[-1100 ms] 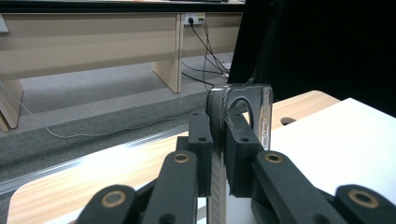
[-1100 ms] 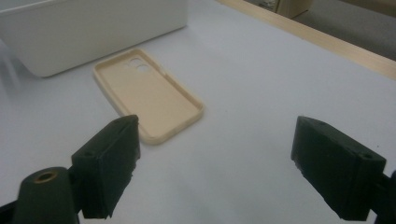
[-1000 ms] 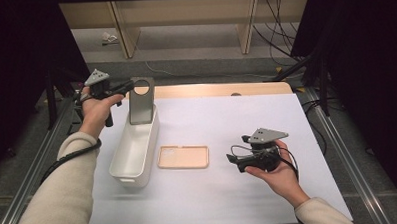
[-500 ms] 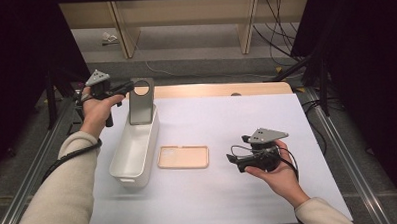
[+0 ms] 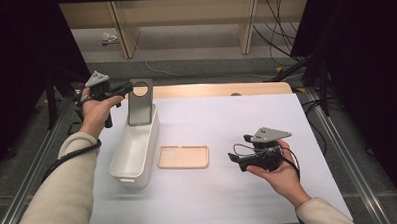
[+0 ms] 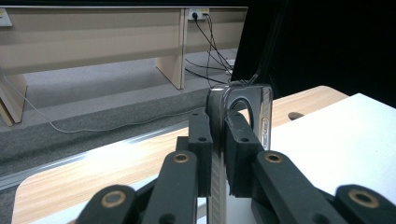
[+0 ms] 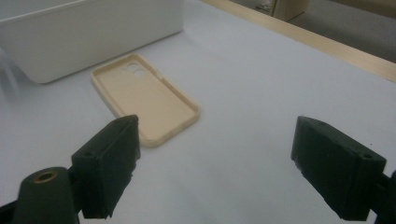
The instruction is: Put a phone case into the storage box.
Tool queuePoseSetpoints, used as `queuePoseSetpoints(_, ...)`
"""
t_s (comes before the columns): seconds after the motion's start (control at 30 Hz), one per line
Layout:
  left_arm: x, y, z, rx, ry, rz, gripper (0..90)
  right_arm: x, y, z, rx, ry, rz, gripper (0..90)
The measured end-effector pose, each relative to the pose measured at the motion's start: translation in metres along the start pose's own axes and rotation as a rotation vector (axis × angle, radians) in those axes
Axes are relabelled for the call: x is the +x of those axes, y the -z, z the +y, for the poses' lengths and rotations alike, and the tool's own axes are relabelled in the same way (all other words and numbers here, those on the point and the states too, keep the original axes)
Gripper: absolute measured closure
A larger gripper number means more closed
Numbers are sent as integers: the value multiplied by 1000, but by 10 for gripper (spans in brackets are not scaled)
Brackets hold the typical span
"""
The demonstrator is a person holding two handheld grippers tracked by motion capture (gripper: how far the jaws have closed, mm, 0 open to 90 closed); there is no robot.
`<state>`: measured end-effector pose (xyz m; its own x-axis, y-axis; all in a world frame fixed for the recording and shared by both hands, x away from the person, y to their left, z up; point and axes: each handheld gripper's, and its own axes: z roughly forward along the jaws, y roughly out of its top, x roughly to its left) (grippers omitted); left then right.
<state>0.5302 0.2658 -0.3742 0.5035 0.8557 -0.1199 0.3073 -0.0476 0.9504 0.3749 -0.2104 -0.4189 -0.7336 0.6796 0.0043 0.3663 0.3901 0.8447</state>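
White table before a dark room, left gripper clamped on an upright grey phone above the white bin's far end, right gripper jaws apart near the beige phone case lying flat.

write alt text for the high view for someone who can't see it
The left hand-held gripper holds a grey phone-shaped slab upright at the far end of a white bin. A beige phone case lies flat beside the bin; the right hand-held gripper rests open nearby.

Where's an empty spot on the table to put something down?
Bare: the far right corner beyond the right gripper, and the near strip below the case. Crowded: the left, where the bin sits and the left gripper holds the phone.
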Motion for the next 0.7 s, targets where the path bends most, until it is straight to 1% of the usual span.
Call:
queuePoseSetpoints(0.13, 0, -1, -2, 2, 3, 1, 821, -2, 4, -2, -8, -7, -4, 163)
queuePoseSetpoints(0.43, 1, -3, -4, 9, 7, 5, 821, -9, 17, -6, -35, -42, -16, 162)
queuePoseSetpoints(0.7, 1, -4, -6, 16, 13, 7, 821, -15, 26, -10, -45, -59, -27, 161)
